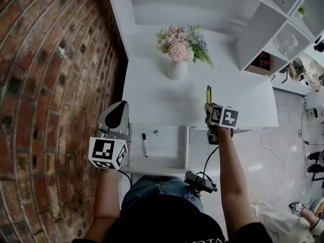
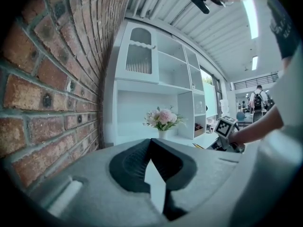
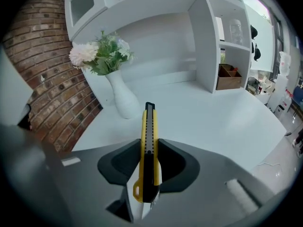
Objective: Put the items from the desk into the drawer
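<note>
The right tongs (image 1: pixel 208 105) clench a yellow utility knife (image 3: pixel 148 145) over the white counter (image 1: pixel 152 95), near a flower vase (image 1: pixel 176 69). The left tongs (image 2: pixel 151 143), pressed together and empty, hang beside the brick wall (image 1: pixel 45 85), by the open drawer (image 1: pixel 167 148) holding a marker (image 1: pixel 145 145).

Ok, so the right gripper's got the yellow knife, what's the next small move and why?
Probably bring the right gripper back toward you and to the left, until it is over the open drawer. Its jaws are clamped on the yellow utility knife, which is held over the desk. The drawer already holds a marker and has bare floor beside it.
</note>
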A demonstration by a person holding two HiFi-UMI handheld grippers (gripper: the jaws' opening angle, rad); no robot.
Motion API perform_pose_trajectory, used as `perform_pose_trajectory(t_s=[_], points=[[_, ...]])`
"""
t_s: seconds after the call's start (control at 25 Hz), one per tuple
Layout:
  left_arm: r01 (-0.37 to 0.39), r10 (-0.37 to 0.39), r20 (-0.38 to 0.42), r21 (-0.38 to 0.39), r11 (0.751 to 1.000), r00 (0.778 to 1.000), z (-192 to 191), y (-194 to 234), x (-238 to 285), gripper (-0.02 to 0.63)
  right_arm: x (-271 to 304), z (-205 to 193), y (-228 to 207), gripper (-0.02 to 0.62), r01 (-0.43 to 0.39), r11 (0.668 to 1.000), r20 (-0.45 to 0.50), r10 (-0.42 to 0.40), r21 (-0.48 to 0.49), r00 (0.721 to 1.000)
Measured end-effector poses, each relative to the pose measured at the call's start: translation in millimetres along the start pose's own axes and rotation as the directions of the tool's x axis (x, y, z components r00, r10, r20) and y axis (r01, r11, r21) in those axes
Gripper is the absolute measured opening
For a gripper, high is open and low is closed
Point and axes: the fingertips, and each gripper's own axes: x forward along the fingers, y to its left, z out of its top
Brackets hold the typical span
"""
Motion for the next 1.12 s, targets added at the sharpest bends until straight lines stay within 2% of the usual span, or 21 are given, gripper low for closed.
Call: perform_pose_trajectory(t_s=[0.32,0.6,0.8,1.12], points=[[-0.011,0.012,0.048,-0.029,1.0,0.999,6.3,8.1,-7.5,-0.002,-44.1,-10.6,27.7,0.126,-0.025,0.999,0.089,0.023,0.023,0.996],[-0.008,0.009,0.05,-0.027,1.0,0.999,3.0,11.5,-19.8,-0.002,-66.8,-28.7,54.7,0.126,-0.06,0.998,0.13,0.058,0.018,0.99],[-0.008,0.009,0.026,-0.037,0.999,1.0,-9.8,12.5,-25.7,-0.002,-62.6,-50.7,71.4,0.126,-0.086,0.996,0.1,0.084,0.015,0.991],[0.002,-0.004,-0.039,-0.06,0.998,0.999,-43.9,9.8,-25.2,-0.002,-36.5,-107.7,102.0,0.126,-0.156,0.987,-0.027,0.157,0.033,0.987]])
